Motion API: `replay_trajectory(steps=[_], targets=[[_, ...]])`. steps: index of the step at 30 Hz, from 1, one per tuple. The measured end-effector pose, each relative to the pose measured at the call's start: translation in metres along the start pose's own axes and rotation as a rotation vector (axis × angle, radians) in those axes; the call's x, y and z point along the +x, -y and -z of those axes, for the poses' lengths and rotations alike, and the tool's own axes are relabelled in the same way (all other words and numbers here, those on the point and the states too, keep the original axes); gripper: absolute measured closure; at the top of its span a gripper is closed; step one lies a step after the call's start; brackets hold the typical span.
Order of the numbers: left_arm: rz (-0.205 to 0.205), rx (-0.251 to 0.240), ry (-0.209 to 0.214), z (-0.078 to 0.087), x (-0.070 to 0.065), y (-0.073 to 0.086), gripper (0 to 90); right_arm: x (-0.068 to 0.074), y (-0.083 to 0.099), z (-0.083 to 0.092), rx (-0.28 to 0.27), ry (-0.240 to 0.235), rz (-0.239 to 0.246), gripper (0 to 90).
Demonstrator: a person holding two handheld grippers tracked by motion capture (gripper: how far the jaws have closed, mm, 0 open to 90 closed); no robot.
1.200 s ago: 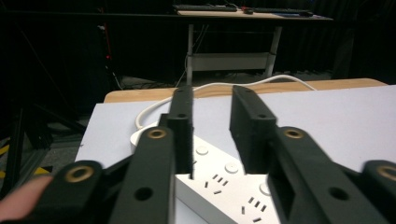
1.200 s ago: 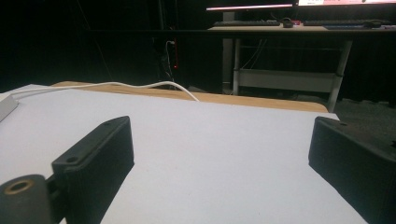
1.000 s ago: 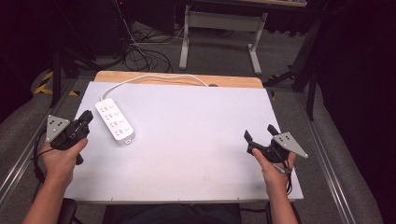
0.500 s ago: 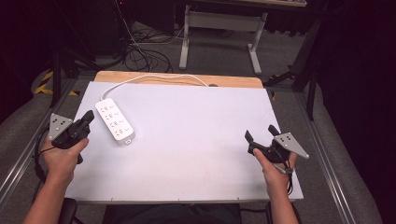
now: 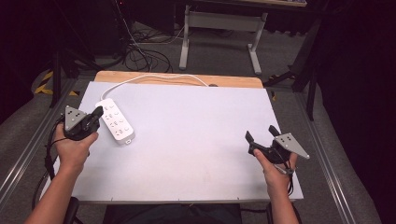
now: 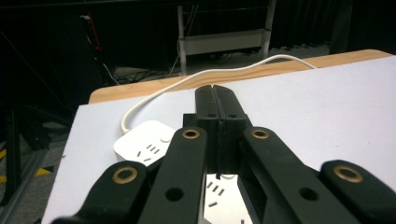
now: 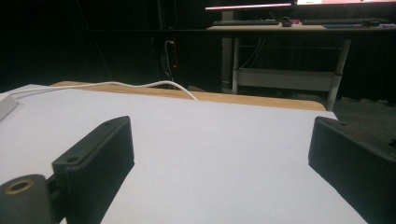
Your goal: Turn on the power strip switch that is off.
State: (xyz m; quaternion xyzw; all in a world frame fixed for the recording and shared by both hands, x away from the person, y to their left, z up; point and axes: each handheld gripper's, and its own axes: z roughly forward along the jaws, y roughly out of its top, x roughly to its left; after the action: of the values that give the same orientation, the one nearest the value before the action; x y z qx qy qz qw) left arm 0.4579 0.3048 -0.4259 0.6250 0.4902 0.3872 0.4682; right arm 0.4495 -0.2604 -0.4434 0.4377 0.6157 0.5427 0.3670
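Note:
A white power strip (image 5: 116,120) lies on the left part of the white tabletop (image 5: 196,140), its white cable (image 5: 154,77) curving off toward the back edge. My left gripper (image 5: 95,114) hovers just left of the strip, jaws shut with nothing between them. From the left gripper view the closed tips (image 6: 215,88) point over the power strip (image 6: 144,144) and its cable (image 6: 210,74). My right gripper (image 5: 259,135) is held near the table's right front, jaws wide open and empty. Its own view has the right gripper (image 7: 219,135) above bare white surface, with the cable (image 7: 140,85) far off.
A wooden strip (image 5: 177,78) runs along the table's back edge. Beyond it stand a white desk frame (image 5: 219,28) and loose floor cables (image 5: 140,51). Metal rails (image 5: 28,149) flank the table. A desk with keyboards (image 7: 289,21) shows in the dark background.
My left gripper has edged forward and right, closer to the power strip. The right gripper has stayed nearly still.

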Motion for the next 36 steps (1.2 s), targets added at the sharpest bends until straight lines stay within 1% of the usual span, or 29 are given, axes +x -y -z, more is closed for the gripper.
replay_trajectory(steps=[2, 6, 9, 12, 16, 17, 18, 20, 21, 22, 24, 25, 26, 27, 29, 31, 33, 36], targets=[[0.011, 0.007, 0.004, -0.002, 0.001, 0.0, 90.0, 0.0, 0.0, 0.0, 0.0, -0.002, -0.002, 7.3], [0.013, 0.027, 0.012, -0.005, 0.001, -0.002, 90.0, 0.001, 0.0, 0.001, 0.009, -0.008, 0.007, 8.3], [0.0, 0.049, 0.02, -0.008, -0.001, -0.004, 90.0, 0.001, 0.0, 0.002, 0.008, -0.009, 0.005, 8.3], [-0.021, 0.086, 0.036, -0.012, -0.003, -0.006, 90.0, 0.0, 0.001, 0.002, 0.008, -0.003, 0.007, 8.3], [-0.019, 0.11, 0.038, -0.015, -0.003, -0.008, 90.0, -0.001, 0.001, 0.002, 0.009, -0.004, 0.003, 8.3], [-0.029, 0.119, 0.039, -0.018, -0.003, -0.009, 90.0, -0.001, 0.001, 0.003, 0.01, -0.004, 0.003, 8.5], [-0.029, 0.119, 0.039, -0.018, -0.003, -0.009, 90.0, 0.0, 0.001, 0.003, 0.01, -0.006, 0.002, 8.5], [-0.041, 0.143, 0.052, -0.022, -0.004, -0.01, 90.0, 0.0, 0.001, 0.003, 0.01, -0.003, 0.005, 8.5], [-0.059, 0.17, 0.06, -0.026, -0.006, -0.011, 90.0, 0.0, 0.0, 0.003, 0.011, -0.003, 0.006, 8.6], [-0.059, 0.17, 0.06, -0.026, -0.006, -0.011, 90.0, 0.0, 0.0, 0.003, 0.011, -0.003, 0.007, 8.8], [-0.082, 0.208, 0.074, -0.032, -0.01, -0.011, 90.0, 0.0, 0.0, 0.003, 0.014, -0.006, 0.006, 8.8], [-0.084, 0.222, 0.081, -0.033, -0.011, -0.01, 90.0, 0.0, 0.0, 0.003, 0.014, -0.006, 0.006, 8.8], [-0.09, 0.26, 0.094, -0.039, -0.013, -0.01, 90.0, 0.0, 0.001, 0.003, 0.015, -0.009, 0.004, 9.0], [-0.098, 0.278, 0.098, -0.041, -0.013, -0.011, 90.0, 0.0, 0.001, 0.003, 0.016, -0.01, 0.004, 9.1], [-0.099, 0.307, 0.107, -0.045, -0.013, -0.01, 90.0, 0.0, 0.001, 0.002, 0.017, -0.011, 0.004, 9.2], [-0.097, 0.316, 0.109, -0.047, -0.013, -0.01, 90.0, 0.0, 0.001, 0.003, 0.018, -0.012, 0.005, 9.3], [-0.107, 0.339, 0.109, -0.05, -0.012, -0.01, 90.0, 0.0, 0.0, 0.002, 0.018, -0.012, 0.007, 9.3], [-0.108, 0.36, 0.109, -0.053, -0.011, -0.01, 90.0, 0.001, 0.0, 0.002, 0.017, -0.014, 0.009, 9.3]])
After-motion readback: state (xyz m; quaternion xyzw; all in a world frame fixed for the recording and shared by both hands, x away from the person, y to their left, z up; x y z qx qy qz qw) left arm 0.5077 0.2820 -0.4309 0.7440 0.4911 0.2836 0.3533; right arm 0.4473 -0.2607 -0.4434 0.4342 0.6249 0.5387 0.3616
